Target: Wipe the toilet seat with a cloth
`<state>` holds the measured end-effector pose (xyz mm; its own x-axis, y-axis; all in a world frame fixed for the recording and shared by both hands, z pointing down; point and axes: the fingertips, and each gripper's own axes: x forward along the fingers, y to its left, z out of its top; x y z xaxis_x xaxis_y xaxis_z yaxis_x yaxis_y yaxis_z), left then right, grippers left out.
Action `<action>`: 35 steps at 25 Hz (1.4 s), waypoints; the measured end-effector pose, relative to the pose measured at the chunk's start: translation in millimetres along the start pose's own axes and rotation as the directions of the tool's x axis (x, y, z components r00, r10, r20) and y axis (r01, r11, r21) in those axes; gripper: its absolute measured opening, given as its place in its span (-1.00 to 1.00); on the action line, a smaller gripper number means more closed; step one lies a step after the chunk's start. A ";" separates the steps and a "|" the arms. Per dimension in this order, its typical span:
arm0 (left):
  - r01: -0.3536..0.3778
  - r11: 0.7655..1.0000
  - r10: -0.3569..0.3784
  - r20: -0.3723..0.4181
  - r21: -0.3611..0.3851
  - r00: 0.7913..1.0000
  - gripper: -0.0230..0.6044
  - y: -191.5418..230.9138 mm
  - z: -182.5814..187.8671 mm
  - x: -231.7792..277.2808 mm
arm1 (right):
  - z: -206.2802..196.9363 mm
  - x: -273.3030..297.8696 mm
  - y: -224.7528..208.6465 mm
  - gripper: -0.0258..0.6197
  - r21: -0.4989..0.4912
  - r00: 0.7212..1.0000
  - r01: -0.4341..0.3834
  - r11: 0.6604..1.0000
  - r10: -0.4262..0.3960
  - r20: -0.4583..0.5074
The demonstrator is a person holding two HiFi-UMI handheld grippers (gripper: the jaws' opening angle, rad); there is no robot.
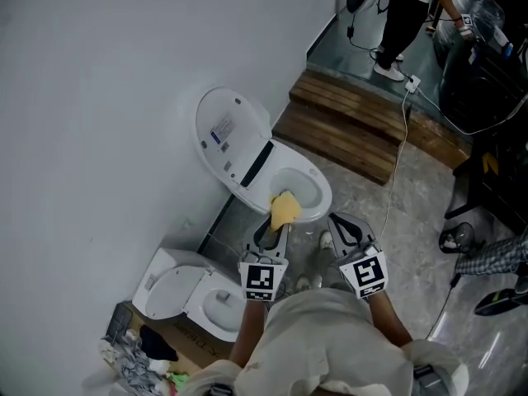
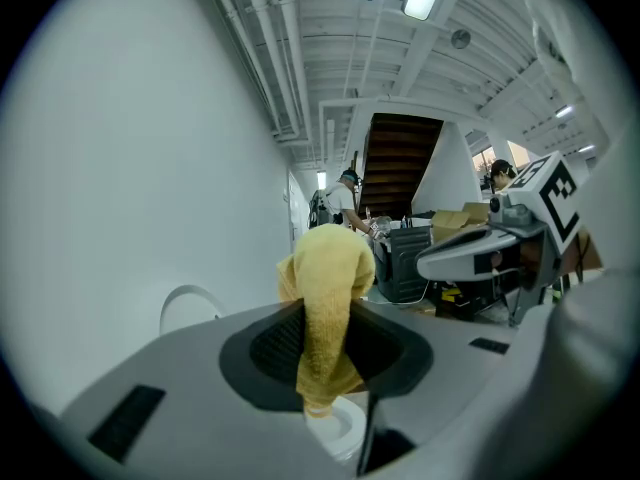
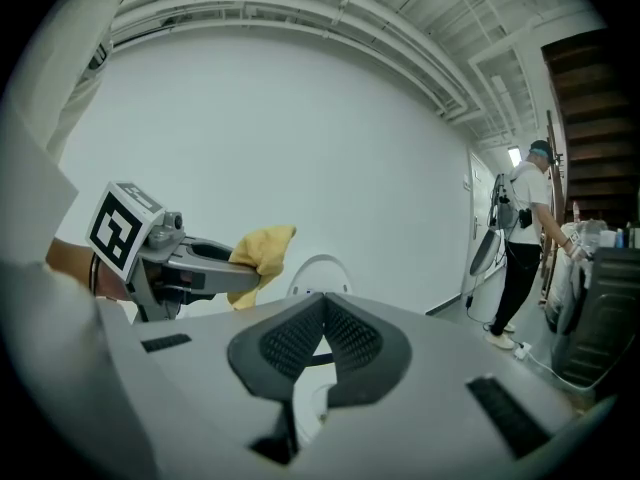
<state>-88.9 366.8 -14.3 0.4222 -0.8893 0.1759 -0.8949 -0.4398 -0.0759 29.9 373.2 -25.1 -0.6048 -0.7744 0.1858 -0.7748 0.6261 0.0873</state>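
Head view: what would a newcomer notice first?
The yellow cloth, pinched in the left hand-held gripper, stands out mid-frame over the rim of the open white toilet. A second toilet sits lower left. The right hand-held gripper is shut and empty.

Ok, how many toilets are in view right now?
2. One toilet stands ahead against the wall, lid up, yellow cloth by its rim. The second toilet sits lower left, beside a cardboard box. None seems hidden.
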 end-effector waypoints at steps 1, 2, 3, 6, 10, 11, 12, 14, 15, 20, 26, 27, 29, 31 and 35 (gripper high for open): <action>-0.006 1.000 0.006 0.002 -0.004 1.000 -0.56 2.8 0.7 3.8 | 2.2 4.7 -2.2 -0.90 -0.005 1.000 -0.009 1.000 0.009 0.001; -0.014 1.000 0.014 0.004 -0.008 1.000 -0.56 5.8 0.8 7.4 | 2.3 9.6 -4.9 -0.90 -0.006 1.000 -0.015 1.000 0.015 0.004; -0.023 1.000 0.023 0.004 -0.011 1.000 -0.56 9.0 0.4 11.0 | -0.2 14.9 -8.3 -0.90 0.000 1.000 -0.018 1.000 0.018 0.009; -0.053 0.998 0.053 -0.004 -0.018 0.999 -0.55 19.5 -2.3 24.4 | -6.8 32.6 -19.8 -0.90 0.023 0.999 -0.036 0.999 0.035 0.021; -0.090 0.995 0.090 -0.026 -0.032 0.996 -0.55 35.5 -5.1 51.7 | -7.5 64.6 -38.2 -0.90 0.033 0.997 -0.081 0.996 0.080 0.022; -0.098 0.995 0.097 -0.032 -0.034 0.995 -0.55 39.3 -5.4 59.5 | -7.5 72.9 -43.9 -0.90 0.032 0.996 -0.090 0.995 0.089 0.021; -0.105 0.994 0.104 -0.038 -0.035 0.994 -0.56 42.7 -5.6 67.5 | -6.6 80.8 -50.2 -0.90 0.028 0.995 -0.099 0.995 0.099 0.021; -0.119 0.992 0.117 -0.047 -0.036 0.992 -0.55 48.6 -5.8 83.1 | -7.4 95.4 -63.3 -0.90 0.027 0.993 -0.118 0.993 0.117 0.020; -0.127 0.991 0.125 -0.051 -0.038 0.991 -0.55 51.5 -6.1 90.4 | -8.7 102.3 -69.6 -0.90 0.029 0.992 -0.128 0.991 0.128 0.015; -0.169 0.984 0.164 -0.091 -0.055 0.982 -0.55 65.3 -15.4 127.7 | -23.4 137.5 -104.5 -0.90 0.060 0.986 -0.167 0.984 0.168 -0.015; -0.256 0.962 0.239 -0.161 -0.093 0.957 -0.55 84.8 -36.7 167.5 | -40.7 183.7 -136.4 -0.90 0.117 0.969 -0.239 0.964 0.245 -0.037; -0.271 0.958 0.252 -0.172 -0.098 0.952 -0.55 88.6 -40.4 172.6 | -43.3 191.0 -140.1 -0.90 0.118 0.965 -0.254 0.960 0.260 -0.043; -0.297 0.949 0.274 -0.196 -0.103 0.942 -0.55 94.7 -49.5 180.9 | -48.7 203.5 -145.8 -0.90 0.123 0.956 -0.281 0.952 0.289 -0.054; -0.317 0.943 0.289 -0.220 -0.103 0.932 -0.56 101.4 -60.8 189.2 | -55.6 216.3 -150.3 -0.90 0.124 0.948 -0.303 0.945 0.312 -0.062; -0.345 0.931 0.305 -0.269 -0.120 0.914 -0.55 116.1 -91.5 204.5 | -72.7 237.5 -154.7 -0.90 0.143 0.935 -0.335 0.931 0.347 -0.076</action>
<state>-119.8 145.4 102.6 0.0744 -0.9130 0.4012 -0.9961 -0.0872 -0.0137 19.5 99.0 76.6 -0.8205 -0.4994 0.2780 -0.5456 0.8293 -0.1206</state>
